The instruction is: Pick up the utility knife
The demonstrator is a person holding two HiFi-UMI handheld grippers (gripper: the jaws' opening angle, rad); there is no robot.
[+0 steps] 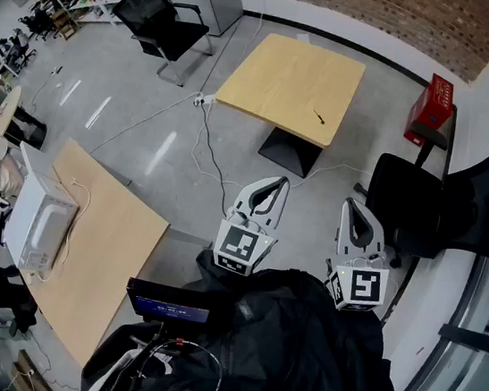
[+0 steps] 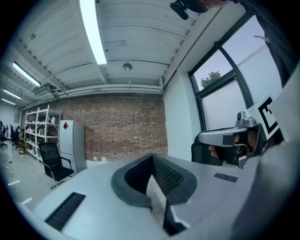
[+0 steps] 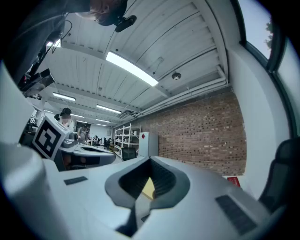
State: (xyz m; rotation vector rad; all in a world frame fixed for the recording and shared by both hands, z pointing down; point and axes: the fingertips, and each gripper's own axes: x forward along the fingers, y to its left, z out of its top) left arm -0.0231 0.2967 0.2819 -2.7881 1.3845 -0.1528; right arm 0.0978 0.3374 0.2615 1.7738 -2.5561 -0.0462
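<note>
A grey floor runs up to a brick wall (image 1: pixel 388 7) at 12 o'clock, and before it stands a square wooden table (image 1: pixel 279 77). The utility knife (image 1: pixel 319 117) lies on that table near its 4 o'clock corner (a small dark sliver). Both tools hang close to the person's dark jacket (image 1: pixel 295 351), well apart from the knife: the left gripper (image 1: pixel 277 181) and the right gripper (image 1: pixel 352 202) are each clenched on nothing.

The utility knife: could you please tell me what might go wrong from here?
The utility knife lies on the far table, well away from the left tool and right tool, both shut. White cables cross the floor between: a trip risk. The knife looks small and thin, so probably easy to fumble.
</note>
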